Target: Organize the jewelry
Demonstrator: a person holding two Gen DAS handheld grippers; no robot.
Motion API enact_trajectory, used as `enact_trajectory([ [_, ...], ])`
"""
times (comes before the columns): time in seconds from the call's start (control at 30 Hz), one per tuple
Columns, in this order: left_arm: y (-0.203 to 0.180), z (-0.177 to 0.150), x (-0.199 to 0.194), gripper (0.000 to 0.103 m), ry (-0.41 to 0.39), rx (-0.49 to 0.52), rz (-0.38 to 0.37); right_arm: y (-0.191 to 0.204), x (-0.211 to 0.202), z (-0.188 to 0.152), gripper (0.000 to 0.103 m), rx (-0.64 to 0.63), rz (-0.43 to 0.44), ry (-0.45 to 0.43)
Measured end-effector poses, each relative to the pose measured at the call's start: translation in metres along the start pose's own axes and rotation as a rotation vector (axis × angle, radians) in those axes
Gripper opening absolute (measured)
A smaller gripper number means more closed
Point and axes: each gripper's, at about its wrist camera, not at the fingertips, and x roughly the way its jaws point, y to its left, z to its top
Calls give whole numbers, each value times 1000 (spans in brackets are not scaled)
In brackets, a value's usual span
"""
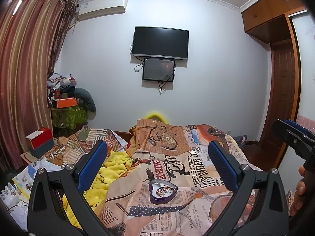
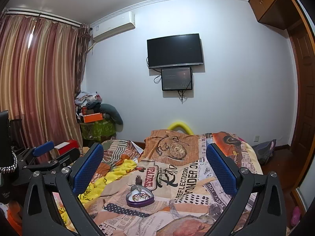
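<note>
A purple heart-shaped tin (image 1: 163, 193) lies open on the patterned bedspread (image 1: 198, 169), with a tangle of jewelry (image 1: 165, 190) inside. In the right wrist view the same tin (image 2: 140, 197) sits low at centre with the jewelry (image 2: 140, 196) in it. My left gripper (image 1: 157, 151) hovers above the bed, open, blue pads wide apart, nothing between them. My right gripper (image 2: 154, 151) is open and empty too. The right gripper's tip (image 1: 291, 133) shows at the right edge of the left wrist view. The left gripper's blue pad (image 2: 42, 146) shows at the left of the right wrist view.
A yellow blanket (image 1: 110, 169) is bunched on the bed's left side. A red and grey box (image 1: 40, 142) stands at the left by the curtain (image 1: 25, 78). A pile of boxes and clothes (image 1: 67, 102) fills the corner. A person's hand (image 1: 300, 188) is at the right edge.
</note>
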Motion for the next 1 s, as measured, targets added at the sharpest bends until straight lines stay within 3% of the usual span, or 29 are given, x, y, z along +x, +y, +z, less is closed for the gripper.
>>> enact_trajectory([
  [1.0, -4, 0, 1, 103, 4, -2, -43, 1, 1, 2, 103, 7, -4, 12],
])
